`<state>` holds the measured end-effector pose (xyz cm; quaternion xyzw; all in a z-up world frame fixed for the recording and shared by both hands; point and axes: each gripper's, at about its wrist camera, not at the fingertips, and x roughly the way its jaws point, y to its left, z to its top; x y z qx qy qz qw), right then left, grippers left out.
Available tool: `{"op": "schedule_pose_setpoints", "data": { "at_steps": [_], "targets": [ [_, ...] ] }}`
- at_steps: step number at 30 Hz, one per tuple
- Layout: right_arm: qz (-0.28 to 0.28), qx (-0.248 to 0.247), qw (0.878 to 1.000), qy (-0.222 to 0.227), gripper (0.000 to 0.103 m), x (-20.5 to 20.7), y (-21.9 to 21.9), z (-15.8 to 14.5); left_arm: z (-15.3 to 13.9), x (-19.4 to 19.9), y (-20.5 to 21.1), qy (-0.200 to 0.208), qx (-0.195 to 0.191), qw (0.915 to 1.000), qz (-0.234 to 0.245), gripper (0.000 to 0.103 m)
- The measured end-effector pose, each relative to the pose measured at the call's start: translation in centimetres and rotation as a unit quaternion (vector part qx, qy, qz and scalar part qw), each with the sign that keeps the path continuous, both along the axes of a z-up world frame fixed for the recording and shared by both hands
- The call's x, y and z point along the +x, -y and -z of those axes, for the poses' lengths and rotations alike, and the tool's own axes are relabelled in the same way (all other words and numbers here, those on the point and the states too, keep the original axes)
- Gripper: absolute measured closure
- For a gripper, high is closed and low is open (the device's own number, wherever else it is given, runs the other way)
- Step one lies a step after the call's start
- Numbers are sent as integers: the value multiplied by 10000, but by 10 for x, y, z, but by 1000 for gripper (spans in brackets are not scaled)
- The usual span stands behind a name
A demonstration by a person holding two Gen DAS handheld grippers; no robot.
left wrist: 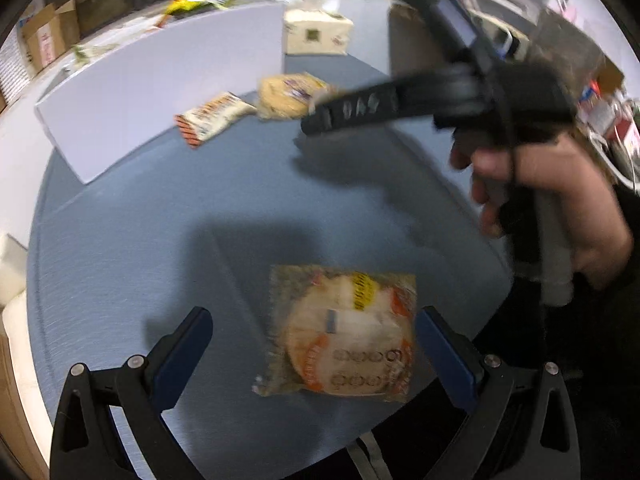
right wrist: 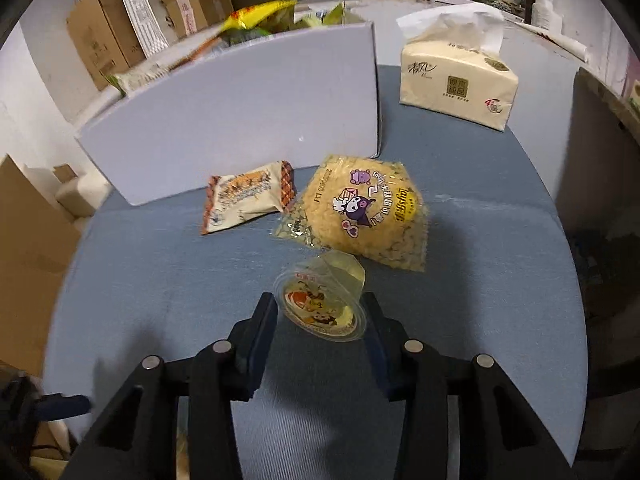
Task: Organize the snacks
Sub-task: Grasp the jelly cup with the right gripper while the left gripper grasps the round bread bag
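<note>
In the left wrist view my left gripper is open above a flat round cake in a clear wrapper lying on the blue table; the packet lies between the fingers, nearer the right one. My right gripper is shut on a small clear jelly cup and holds it above the table. Beyond it lie a yellow noodle snack bag and a cream-and-orange snack packet. The left wrist view shows the right gripper from the side near those two packets.
A white box holding more snack bags stands behind the packets. A tissue pack stands at the back right. Cardboard boxes stand beyond the table. The table's round edge is close on the right.
</note>
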<state>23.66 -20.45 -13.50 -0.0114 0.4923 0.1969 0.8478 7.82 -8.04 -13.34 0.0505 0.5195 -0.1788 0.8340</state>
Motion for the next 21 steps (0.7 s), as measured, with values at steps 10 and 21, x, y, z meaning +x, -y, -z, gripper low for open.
{"op": "schedule_pose_setpoints", "data": {
  "at_steps": [10, 21],
  "targets": [
    [-29, 279, 9992, 280, 57, -49, 38, -33, 31, 10, 35, -359, 616, 9968, 371, 0],
    [-20, 371, 9984, 433, 57, -77, 49, -42, 4, 12, -6, 74, 143, 9998, -116, 25]
  ]
}}
